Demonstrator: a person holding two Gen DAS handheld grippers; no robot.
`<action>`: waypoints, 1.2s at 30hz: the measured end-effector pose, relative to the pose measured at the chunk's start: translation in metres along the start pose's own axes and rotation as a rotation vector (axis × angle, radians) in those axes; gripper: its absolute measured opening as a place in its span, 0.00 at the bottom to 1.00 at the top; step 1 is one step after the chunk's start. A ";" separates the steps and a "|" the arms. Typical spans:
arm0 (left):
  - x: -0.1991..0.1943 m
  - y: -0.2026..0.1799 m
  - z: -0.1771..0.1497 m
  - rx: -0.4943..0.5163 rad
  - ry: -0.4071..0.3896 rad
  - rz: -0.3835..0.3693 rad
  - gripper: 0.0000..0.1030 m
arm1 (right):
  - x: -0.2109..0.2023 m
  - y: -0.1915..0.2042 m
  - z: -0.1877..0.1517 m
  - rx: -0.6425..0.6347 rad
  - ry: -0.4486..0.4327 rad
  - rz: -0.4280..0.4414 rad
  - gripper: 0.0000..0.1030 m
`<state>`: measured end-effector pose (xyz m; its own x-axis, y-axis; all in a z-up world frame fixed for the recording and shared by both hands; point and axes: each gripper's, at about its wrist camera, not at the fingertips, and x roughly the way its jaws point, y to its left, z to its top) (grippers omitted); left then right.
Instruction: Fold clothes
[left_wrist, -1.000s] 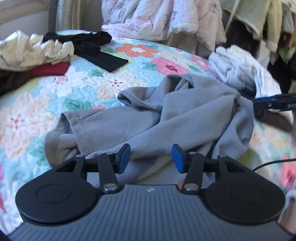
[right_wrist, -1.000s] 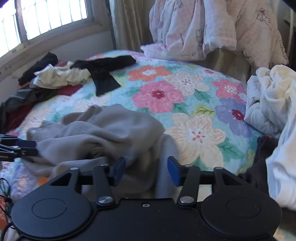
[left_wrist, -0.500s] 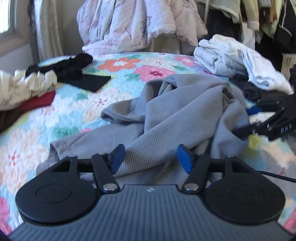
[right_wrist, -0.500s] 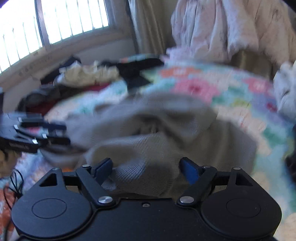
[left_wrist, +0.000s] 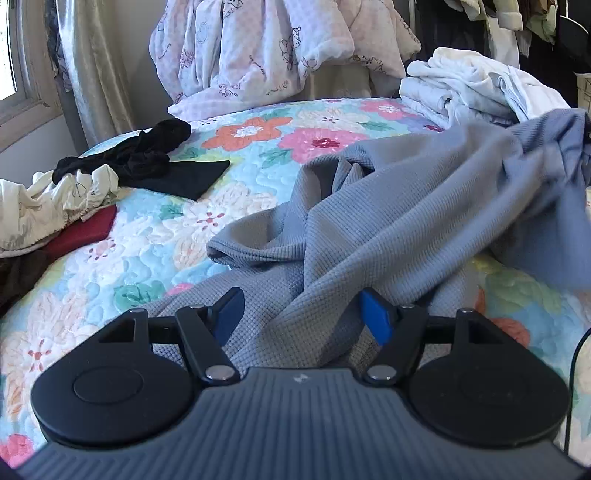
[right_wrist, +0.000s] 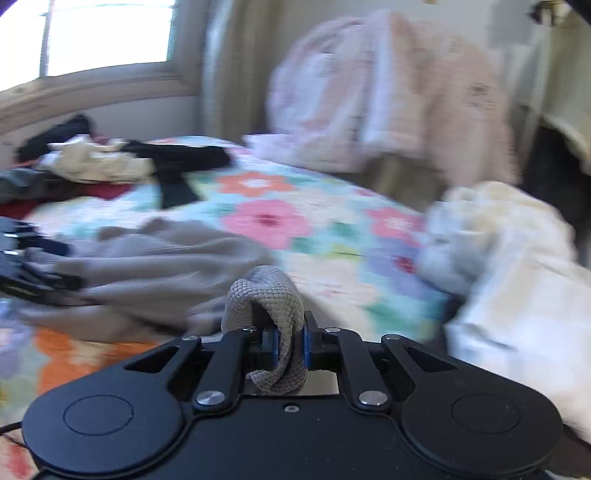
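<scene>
Now grey top (left_wrist: 388, 229) stretched diag., up-right; R tool (right_wrist: 290, 341) closing on hem.

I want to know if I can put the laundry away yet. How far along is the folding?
Barely started: nothing looks folded. The right hand-held gripper is closing on a bunched edge of the grey waffle shirt, while the left hand-held gripper is open above it. The shirt is crumpled; the white pile and black garment wait on the floral quilt.
</scene>
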<state>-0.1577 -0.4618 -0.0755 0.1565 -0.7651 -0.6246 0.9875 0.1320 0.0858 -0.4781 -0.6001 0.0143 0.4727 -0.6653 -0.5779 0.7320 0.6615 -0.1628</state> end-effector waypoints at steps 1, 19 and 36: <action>-0.002 -0.001 0.000 0.004 -0.003 -0.001 0.67 | 0.001 -0.008 -0.003 0.003 0.011 -0.053 0.11; -0.008 -0.003 -0.013 -0.045 -0.018 -0.027 0.03 | 0.013 -0.075 -0.031 0.252 0.006 -0.050 0.11; -0.070 0.033 0.008 -0.109 -0.141 -0.046 0.03 | -0.023 -0.070 -0.014 0.208 0.019 -0.026 0.13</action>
<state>-0.1357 -0.4087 -0.0231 0.1192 -0.8516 -0.5105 0.9872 0.1563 -0.0302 -0.5467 -0.6265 0.0280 0.4448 -0.6730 -0.5910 0.8303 0.5573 -0.0098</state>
